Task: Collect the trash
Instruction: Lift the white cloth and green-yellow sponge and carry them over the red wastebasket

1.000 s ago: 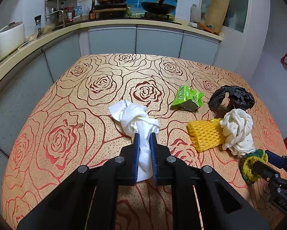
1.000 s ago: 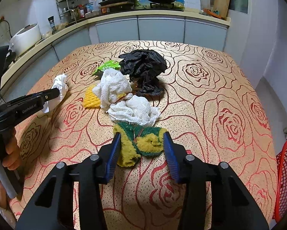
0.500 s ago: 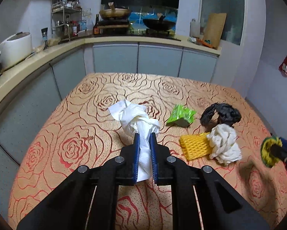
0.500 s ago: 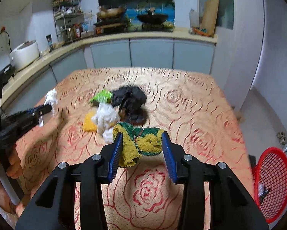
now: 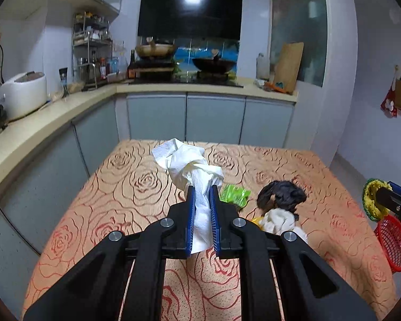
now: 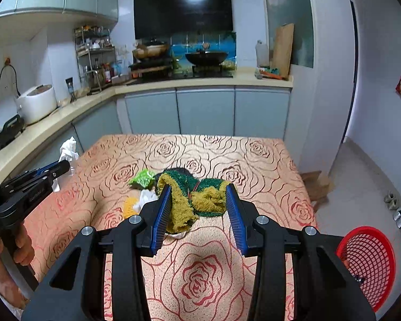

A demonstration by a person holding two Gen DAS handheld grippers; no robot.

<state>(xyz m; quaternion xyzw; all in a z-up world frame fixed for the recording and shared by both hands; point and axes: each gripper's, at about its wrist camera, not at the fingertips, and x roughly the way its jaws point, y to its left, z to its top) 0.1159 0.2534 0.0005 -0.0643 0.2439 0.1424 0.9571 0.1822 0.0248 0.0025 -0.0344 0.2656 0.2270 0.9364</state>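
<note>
Tissue [image 5: 197, 176] gripped left, sponge [image 6: 197, 196] right (basket [image 6: 366, 256] clearest rightward)

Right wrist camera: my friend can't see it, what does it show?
The right claw holds a green-and-yellow rag above a rose-patterned table. A red basket sits on the floor to the right, kitchen counters behind.

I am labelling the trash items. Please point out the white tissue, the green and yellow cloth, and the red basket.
white tissue [image 5: 192, 165], left wrist view, on its crumpled upper bunch.
green and yellow cloth [image 6: 200, 198], right wrist view, on its middle fold.
red basket [image 6: 367, 256], right wrist view, on its mesh wall.
</note>
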